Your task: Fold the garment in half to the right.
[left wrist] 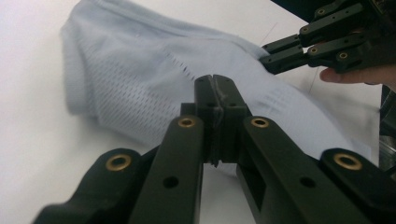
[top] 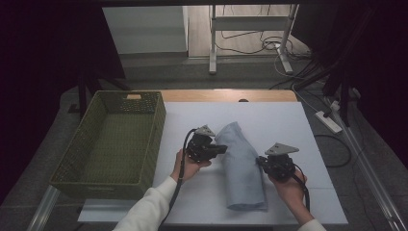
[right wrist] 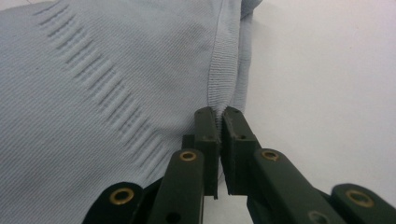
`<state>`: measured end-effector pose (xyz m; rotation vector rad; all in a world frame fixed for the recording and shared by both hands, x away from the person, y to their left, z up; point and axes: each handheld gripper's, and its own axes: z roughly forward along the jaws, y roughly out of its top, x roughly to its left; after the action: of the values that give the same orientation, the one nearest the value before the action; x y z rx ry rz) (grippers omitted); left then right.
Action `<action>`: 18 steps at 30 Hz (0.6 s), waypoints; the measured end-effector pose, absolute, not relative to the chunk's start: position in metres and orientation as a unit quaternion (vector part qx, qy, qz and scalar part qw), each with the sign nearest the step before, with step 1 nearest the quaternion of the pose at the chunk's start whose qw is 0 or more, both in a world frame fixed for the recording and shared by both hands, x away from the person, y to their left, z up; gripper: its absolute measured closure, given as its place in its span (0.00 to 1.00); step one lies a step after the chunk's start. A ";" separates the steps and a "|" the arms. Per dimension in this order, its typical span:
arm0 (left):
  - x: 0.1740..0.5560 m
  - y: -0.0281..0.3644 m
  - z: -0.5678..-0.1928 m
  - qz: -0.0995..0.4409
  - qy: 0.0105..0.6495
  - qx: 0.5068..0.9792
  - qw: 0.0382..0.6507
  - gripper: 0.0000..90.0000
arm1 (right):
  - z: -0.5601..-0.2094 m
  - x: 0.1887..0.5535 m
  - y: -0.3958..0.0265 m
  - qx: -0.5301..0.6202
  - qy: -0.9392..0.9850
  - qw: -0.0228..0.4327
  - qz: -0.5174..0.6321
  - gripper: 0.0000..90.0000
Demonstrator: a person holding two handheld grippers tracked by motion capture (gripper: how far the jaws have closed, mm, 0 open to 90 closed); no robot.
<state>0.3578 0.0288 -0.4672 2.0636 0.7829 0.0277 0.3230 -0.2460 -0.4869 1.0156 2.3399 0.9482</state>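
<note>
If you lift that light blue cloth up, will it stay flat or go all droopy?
Probably droopy: the light blue cloth is a thin knit lying in soft folds. It likely weighs little, since it lies so flat on the white table. The ribbed hem might stretch under the right gripper.

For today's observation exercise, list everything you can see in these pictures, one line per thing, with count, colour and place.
folded garment: one, pale blue, middle of the white sheet, between the two tongs
woven basket: one, olive green, left of the sheet
white sheet: one, covers the tabletop
power strip: one, white, floor at right
left tongs: one, black, shut on the garment's left edge
right tongs: one, black, shut on the garment's ribbed edge
hands: two, in white sleeves, from the bottom
</note>
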 end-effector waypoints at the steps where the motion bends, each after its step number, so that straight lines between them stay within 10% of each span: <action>1: 0.359 0.026 -0.467 0.012 0.313 0.837 0.449 0.99 | -0.487 0.323 -0.246 0.364 0.841 0.208 0.342 0.95; 18: 0.365 0.000 -0.478 -0.001 0.298 0.857 0.421 0.99 | -0.485 0.322 -0.247 0.365 0.837 0.209 0.349 0.95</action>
<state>0.3649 -0.0002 -0.4776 2.1467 0.7469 -0.0021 0.3222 -0.2473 -0.4851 1.0164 2.3300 0.9707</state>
